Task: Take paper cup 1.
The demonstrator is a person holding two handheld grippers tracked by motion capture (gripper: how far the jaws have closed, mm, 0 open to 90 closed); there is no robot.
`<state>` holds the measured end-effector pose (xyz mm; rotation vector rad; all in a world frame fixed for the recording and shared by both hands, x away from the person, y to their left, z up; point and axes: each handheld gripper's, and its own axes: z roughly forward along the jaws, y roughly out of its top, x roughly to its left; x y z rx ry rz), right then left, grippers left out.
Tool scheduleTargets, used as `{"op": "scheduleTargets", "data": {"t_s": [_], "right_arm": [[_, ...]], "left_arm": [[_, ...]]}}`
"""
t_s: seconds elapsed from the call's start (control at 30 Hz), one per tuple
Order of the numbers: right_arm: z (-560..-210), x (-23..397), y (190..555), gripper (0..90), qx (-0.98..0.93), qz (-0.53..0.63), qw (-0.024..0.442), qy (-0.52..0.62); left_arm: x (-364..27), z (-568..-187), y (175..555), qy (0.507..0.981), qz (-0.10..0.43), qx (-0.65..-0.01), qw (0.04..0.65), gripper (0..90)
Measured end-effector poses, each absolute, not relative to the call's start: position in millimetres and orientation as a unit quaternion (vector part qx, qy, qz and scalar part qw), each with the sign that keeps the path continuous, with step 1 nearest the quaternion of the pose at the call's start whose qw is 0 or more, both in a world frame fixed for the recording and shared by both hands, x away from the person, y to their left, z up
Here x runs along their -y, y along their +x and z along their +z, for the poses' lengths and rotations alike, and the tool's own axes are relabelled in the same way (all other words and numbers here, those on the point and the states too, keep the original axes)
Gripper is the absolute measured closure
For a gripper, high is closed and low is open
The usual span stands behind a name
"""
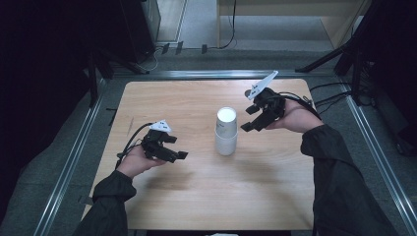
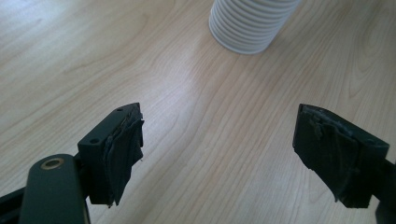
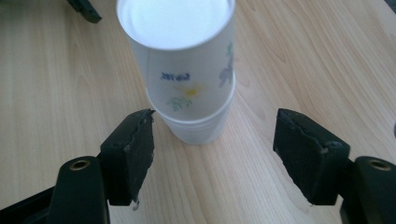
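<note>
Centrally on a pale wooden surface [image 1: 196, 187] stands a stack of upside-down paper cups [image 1: 226, 132], one cup seated over another, bases upward. The right gripper [image 1: 252, 117] hangs just beside the stack's upper half, apart from it, its jaws spread with nothing between them. The left gripper [image 1: 180, 153] is low over the surface, well to the other side of the cups, jaws wide and empty.

As for risk, the stack is tall, light and narrow at the top, so a brush from the nearby right gripper could likely tip it or slide it along the smooth wood. A pinch too hard would probably crumple the thin walls; a grip on the top cup alone might lift it off and leave the rest.

The upper cup is white, smooth paper with a small flower print and a flat round base. The lower part shows fine stacked rims like ridges. Both grippers' black pads [image 3: 140, 154] look worn and ragged at the edges.
</note>
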<state>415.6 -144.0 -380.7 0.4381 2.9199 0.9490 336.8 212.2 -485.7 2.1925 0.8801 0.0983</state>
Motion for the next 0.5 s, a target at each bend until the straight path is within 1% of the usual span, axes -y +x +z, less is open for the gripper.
{"op": "scheduleTargets", "data": {"t_s": [0.13, 0.5], "right_arm": [[-378, 135, 416, 27.2, -0.943, 0.308, 0.019, 0.127], [-373, 103, 420, 26.5, -0.95, 0.296, 0.013, 0.101]], "left_arm": [[-215, -484, 336, 0.854, 0.044, -0.343, 0.389, 16.2], [-215, -483, 335, 0.855, 0.044, -0.338, 0.39, 16.2]]}}
